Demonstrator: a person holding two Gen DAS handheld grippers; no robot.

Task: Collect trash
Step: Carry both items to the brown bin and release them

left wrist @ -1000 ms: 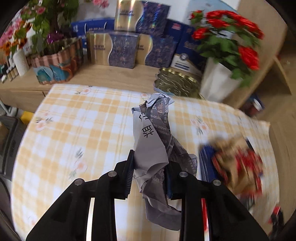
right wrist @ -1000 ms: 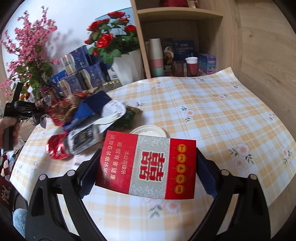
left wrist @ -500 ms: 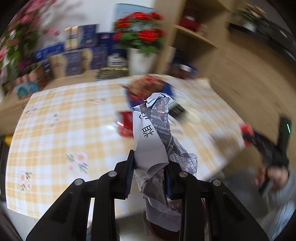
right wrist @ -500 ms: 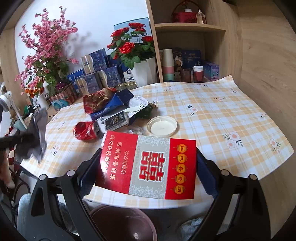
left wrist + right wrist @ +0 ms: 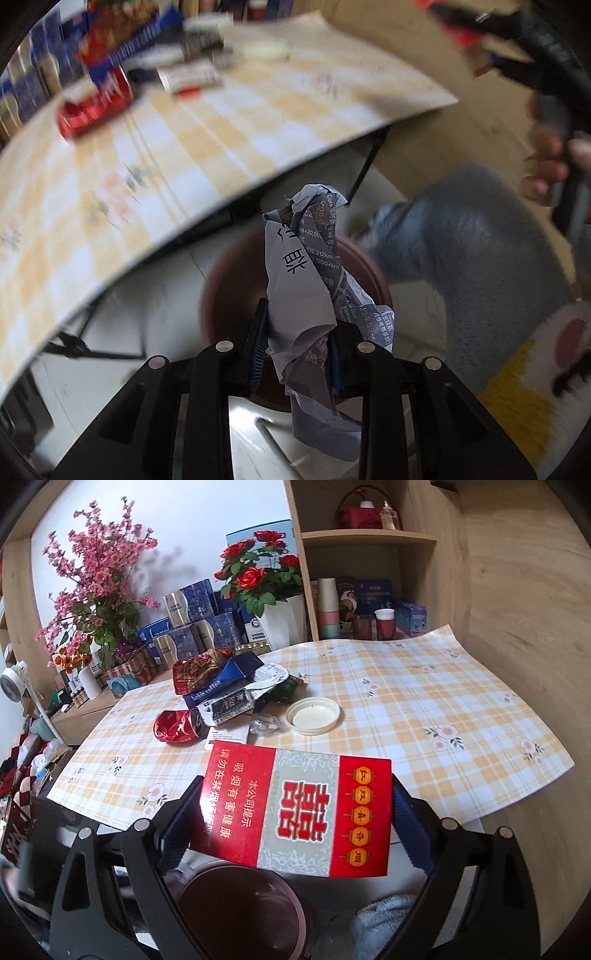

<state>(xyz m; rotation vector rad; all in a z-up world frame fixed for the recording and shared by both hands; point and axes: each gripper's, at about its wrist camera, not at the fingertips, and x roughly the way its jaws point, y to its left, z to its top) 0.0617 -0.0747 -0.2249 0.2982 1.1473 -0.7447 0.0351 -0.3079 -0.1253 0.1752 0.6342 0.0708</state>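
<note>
Crumpled paper (image 5: 306, 291) now over bin (image 5: 221, 295) (blurred).

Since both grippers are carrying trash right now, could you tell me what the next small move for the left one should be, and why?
Probably let the left gripper finish opening. Its fingers are already parting, with the crumpled paper between them and hanging directly over the brown bin on the floor beside the table, so the paper should fall in. The right gripper holds the red carton above the bin's rim and can follow.
</note>
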